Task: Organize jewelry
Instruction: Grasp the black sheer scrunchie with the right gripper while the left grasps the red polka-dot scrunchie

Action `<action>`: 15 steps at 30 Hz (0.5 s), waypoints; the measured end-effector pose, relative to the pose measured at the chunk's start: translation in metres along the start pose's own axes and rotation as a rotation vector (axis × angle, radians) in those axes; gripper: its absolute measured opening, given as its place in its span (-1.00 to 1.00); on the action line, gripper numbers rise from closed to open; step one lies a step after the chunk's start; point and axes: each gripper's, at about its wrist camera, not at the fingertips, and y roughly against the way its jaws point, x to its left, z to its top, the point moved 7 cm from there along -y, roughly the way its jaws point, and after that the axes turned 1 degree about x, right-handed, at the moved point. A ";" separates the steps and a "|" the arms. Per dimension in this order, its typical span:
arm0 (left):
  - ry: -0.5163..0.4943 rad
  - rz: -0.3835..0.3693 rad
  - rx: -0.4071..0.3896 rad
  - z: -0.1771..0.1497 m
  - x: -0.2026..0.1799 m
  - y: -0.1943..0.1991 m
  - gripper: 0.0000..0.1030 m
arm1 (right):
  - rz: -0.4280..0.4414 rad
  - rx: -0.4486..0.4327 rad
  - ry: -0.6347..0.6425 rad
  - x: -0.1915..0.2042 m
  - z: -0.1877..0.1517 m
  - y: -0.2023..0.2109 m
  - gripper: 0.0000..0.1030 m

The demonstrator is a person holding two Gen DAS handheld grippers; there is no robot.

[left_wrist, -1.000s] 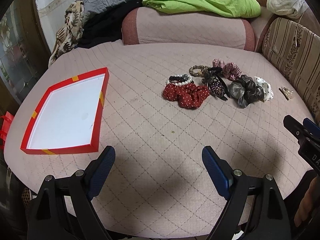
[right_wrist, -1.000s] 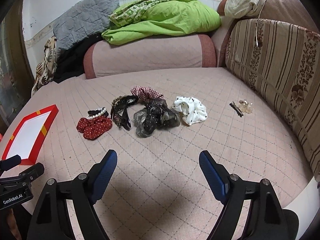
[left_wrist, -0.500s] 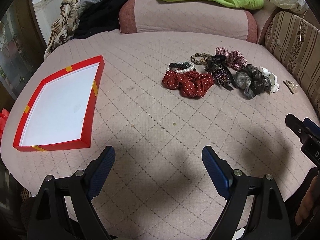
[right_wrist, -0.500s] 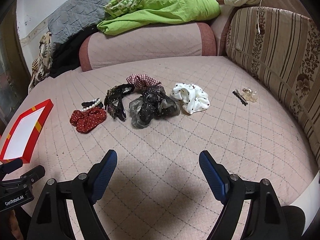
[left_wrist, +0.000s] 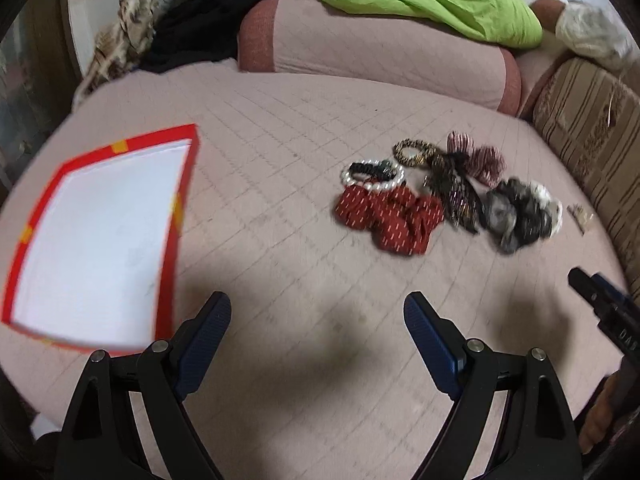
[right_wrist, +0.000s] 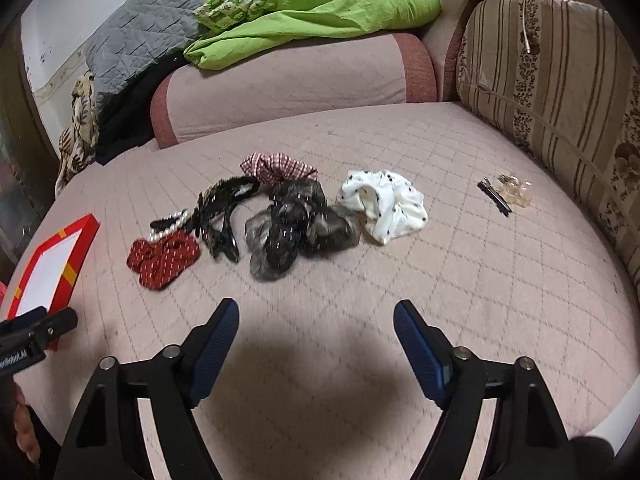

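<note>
A cluster of hair accessories lies on the pink quilted sofa seat: a red dotted scrunchie (left_wrist: 390, 216) (right_wrist: 163, 258), a pearl bracelet (left_wrist: 372, 174), a black beaded band (right_wrist: 218, 210), a grey-black sheer scrunchie (right_wrist: 292, 226), a checked scrunchie (right_wrist: 278, 166) and a white dotted scrunchie (right_wrist: 384, 206). A red-rimmed tray with a white bottom (left_wrist: 98, 240) (right_wrist: 52, 266) sits to the left. My left gripper (left_wrist: 318, 312) is open above bare seat, short of the cluster. My right gripper (right_wrist: 316, 318) has its jaws closing a little with nothing between them, well before the sheer scrunchie.
Black hairpins (right_wrist: 495, 197) and a clear clip (right_wrist: 516, 192) lie near the striped backrest (right_wrist: 560, 92). A green blanket (right_wrist: 320, 8) and a grey quilt (right_wrist: 148, 32) are piled on the bolster behind. The other gripper shows at each view's edge.
Both grippers have moved forward and a little lower toward the accessories, which look larger now. The tray has slid closer to the left gripper. The right jaws have narrowed slightly.
</note>
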 end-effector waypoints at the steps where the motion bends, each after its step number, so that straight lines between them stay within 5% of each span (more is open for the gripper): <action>1: 0.012 -0.023 0.012 0.005 -0.001 -0.006 0.70 | 0.012 0.001 -0.006 -0.001 0.004 -0.003 0.54; 8: 0.007 -0.114 0.048 0.037 -0.025 -0.046 0.70 | 0.102 0.023 -0.074 -0.007 0.033 -0.030 0.46; 15: 0.022 -0.146 0.102 0.049 -0.037 -0.085 0.67 | 0.103 0.040 -0.070 -0.003 0.052 -0.061 0.41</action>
